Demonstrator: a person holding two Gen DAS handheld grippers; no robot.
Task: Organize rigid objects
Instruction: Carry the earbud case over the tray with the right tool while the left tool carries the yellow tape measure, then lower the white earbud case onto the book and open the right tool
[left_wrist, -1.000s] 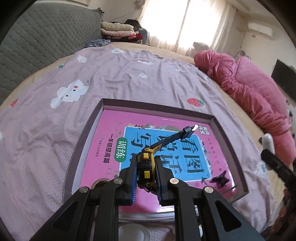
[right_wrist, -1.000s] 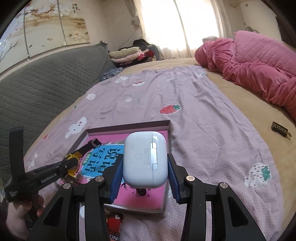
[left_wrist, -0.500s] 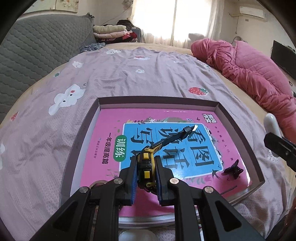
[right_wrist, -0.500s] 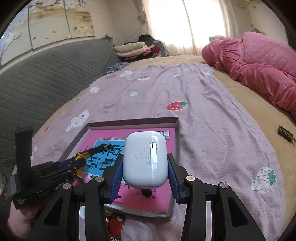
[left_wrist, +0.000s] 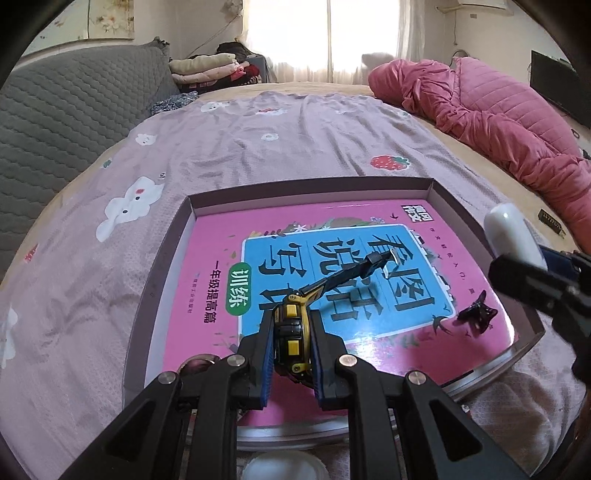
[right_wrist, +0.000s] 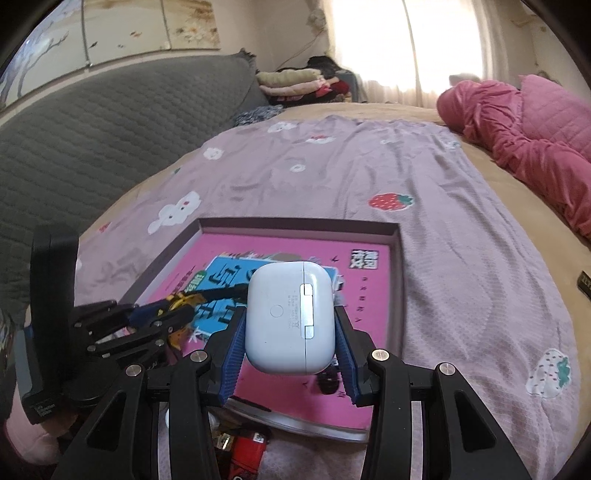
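Nearest to us, our left gripper (left_wrist: 293, 350) is clamped on a yellow-and-black watch (left_wrist: 291, 332), its blue pads pressed against both sides of the case while the dark strap (left_wrist: 347, 275) juts forward above the tray. Our right gripper (right_wrist: 290, 328) is likewise closed tight around a white earbud case (right_wrist: 290, 317), held on its side with the hinge facing the camera. Both loads hang over a shallow purple tray (left_wrist: 159, 280) that lies on the lilac bedspread (left_wrist: 258, 147); a pink-and-blue workbook (left_wrist: 332, 280) fills most of the tray's floor. On the workbook, toward our right, rests a small black hair claw (left_wrist: 476, 315). At the tray's near edge we see a red lighter (right_wrist: 251, 448) in the right wrist view and a white round object (left_wrist: 284, 467), only partly visible, in the left wrist view. Out on the tan sheet to the right lies a small dark rectangular item (left_wrist: 552, 225), too small to identify. Farther back, a pink quilted comforter (left_wrist: 498, 122) is bunched along the right side of the bed, a grey quilted headboard (left_wrist: 66, 107) runs along the left, and folded clothes (left_wrist: 214, 70) are stacked before the bright curtained window (left_wrist: 332, 37).
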